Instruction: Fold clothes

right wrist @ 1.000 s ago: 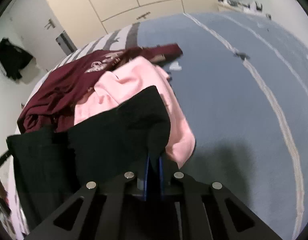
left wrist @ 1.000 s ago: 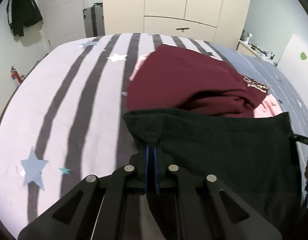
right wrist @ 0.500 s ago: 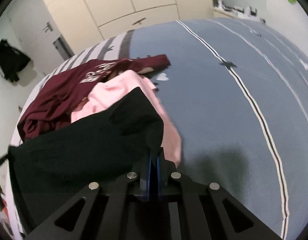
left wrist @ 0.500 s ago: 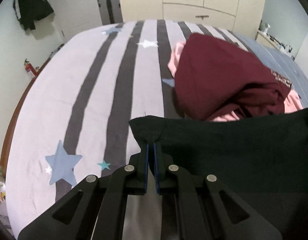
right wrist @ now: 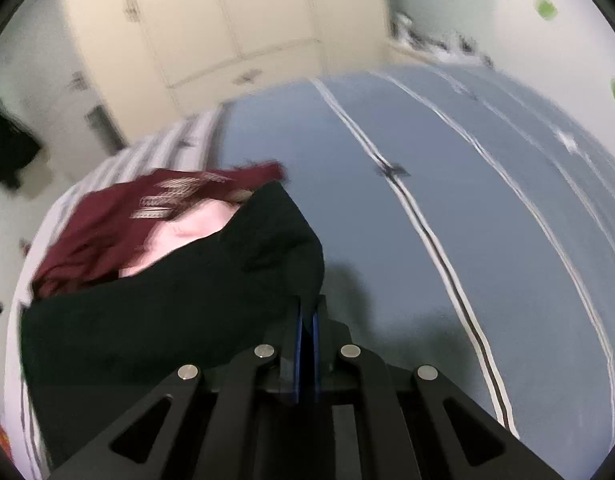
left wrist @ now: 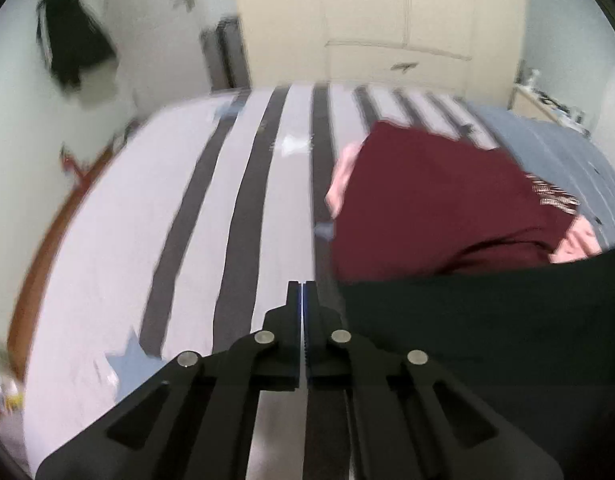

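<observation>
Left fingers (left wrist: 297, 292) pressed together, bare — black garment (left wrist: 487, 320) beside; right fingers (right wrist: 316, 316) pinching it.

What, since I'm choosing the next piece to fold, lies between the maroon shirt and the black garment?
A pink garment, between the maroon shirt and black garment; clearest in the right wrist view.

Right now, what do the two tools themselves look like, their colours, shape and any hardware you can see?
The left tool and the right tool are built alike: matte black, two narrow flat fingers lined with blue pads on the inner faces. Behind the fingers, black linkage bars fan out in a V, with long slot cut-outs and four round silver pins across each. No cables, labels, hands or sleeves show in either view.
</observation>
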